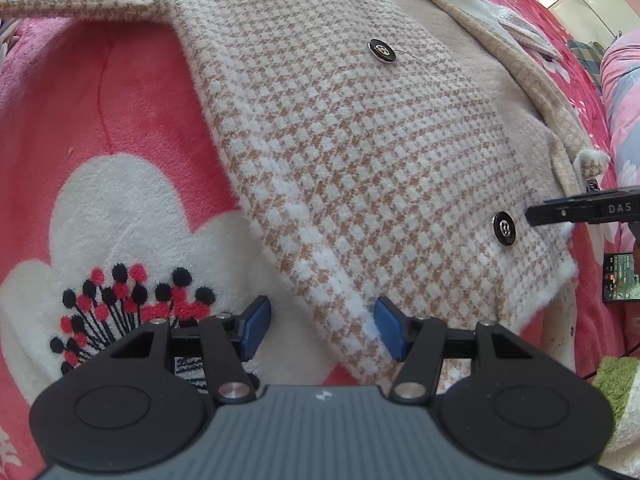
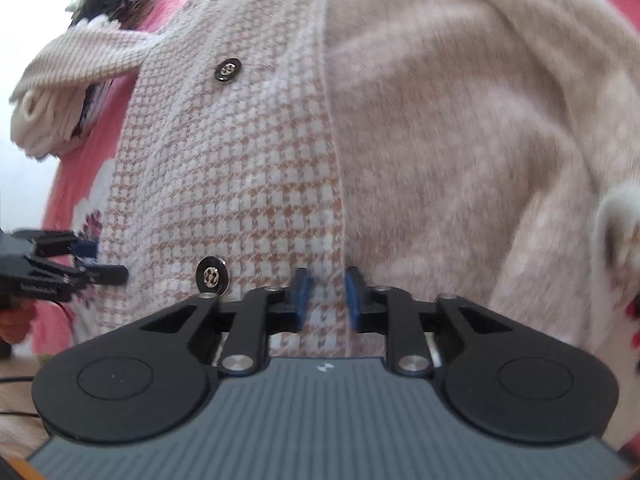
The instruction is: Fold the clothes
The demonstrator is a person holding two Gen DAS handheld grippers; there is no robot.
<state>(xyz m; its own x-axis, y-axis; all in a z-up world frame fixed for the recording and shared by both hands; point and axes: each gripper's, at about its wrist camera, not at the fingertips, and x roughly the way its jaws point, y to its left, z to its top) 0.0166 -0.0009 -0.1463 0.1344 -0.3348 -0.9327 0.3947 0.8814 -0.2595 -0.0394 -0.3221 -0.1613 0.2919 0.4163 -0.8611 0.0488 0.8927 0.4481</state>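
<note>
Right wrist view shows the right gripper (image 2: 326, 300), jaws narrowed around the front edge of a fuzzy beige-and-white houndstooth cardigan with black buttons (image 2: 256, 168), though pad contact is unclear. The cardigan lies on a pink floral fleece blanket (image 1: 120, 100) covering a bed. The left gripper (image 1: 320, 330), jaws apart and holding nothing, straddles the hem corner; lifting one-sided could bunch the knit or let the plush edge slip free.

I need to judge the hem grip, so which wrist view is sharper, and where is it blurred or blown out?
Left wrist view: sharp, evenly lit, the cardigan weave and buttons crisp, with fisheye bending at the edges. Right wrist view: softer, smeared on the plain knit toward the right, overexposed white at upper left; right gripper fairly clear.
</note>
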